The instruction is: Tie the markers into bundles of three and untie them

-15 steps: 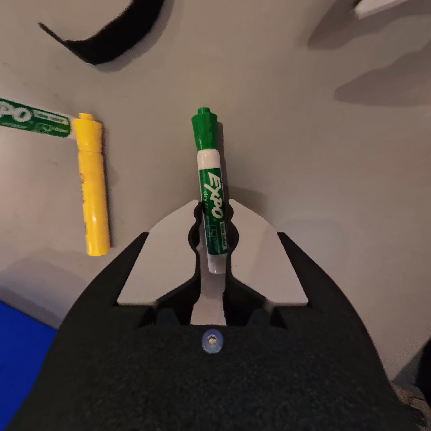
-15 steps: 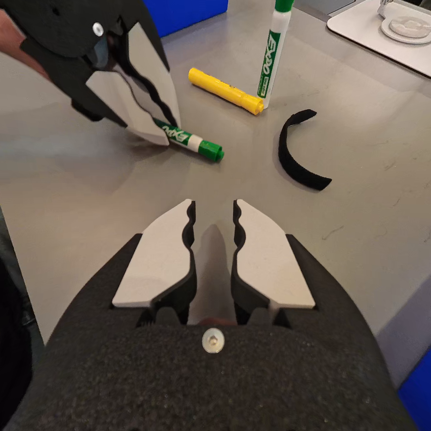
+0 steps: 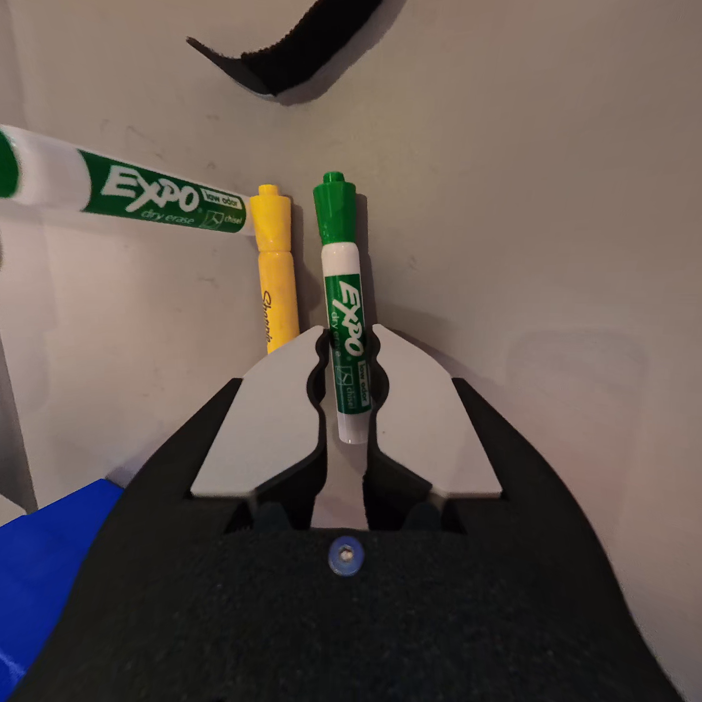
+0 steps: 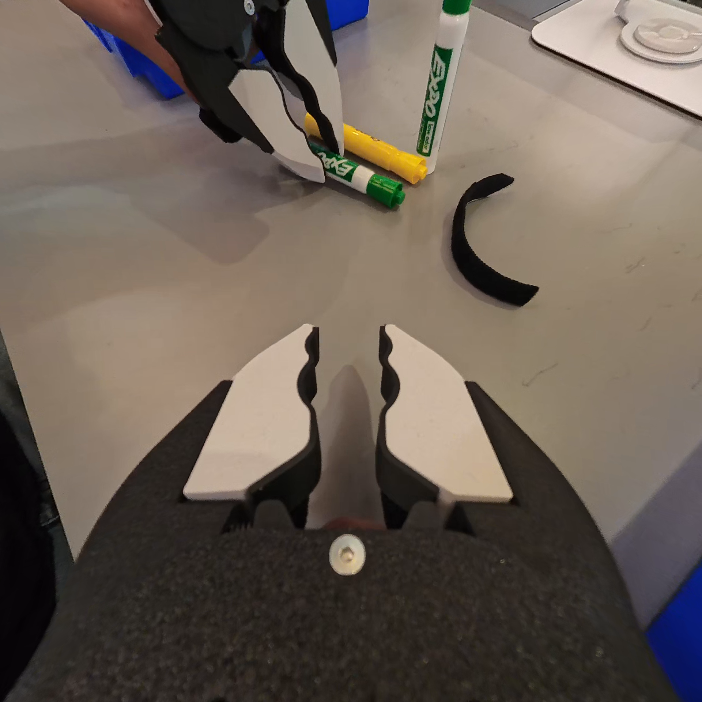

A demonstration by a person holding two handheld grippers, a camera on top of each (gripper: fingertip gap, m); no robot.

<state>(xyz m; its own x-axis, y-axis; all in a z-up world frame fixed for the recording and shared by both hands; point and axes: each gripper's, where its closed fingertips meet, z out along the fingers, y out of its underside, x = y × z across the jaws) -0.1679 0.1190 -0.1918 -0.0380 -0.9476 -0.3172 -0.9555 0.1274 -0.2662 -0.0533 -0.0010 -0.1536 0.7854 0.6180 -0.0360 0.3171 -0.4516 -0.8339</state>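
I work over a smooth grey worktop (image 4: pixel 532 380), its surface marked with fine scratches and soft, blurred reflections of overhead light. At the far left stands a blue bin (image 4: pixel 152 72). At the far right corner lies a pale flat mat (image 4: pixel 592 57) carrying a round clear disc (image 4: pixel 661 34). Past the worktop's right edge I see a patch of blue (image 4: pixel 676 638) lower down.
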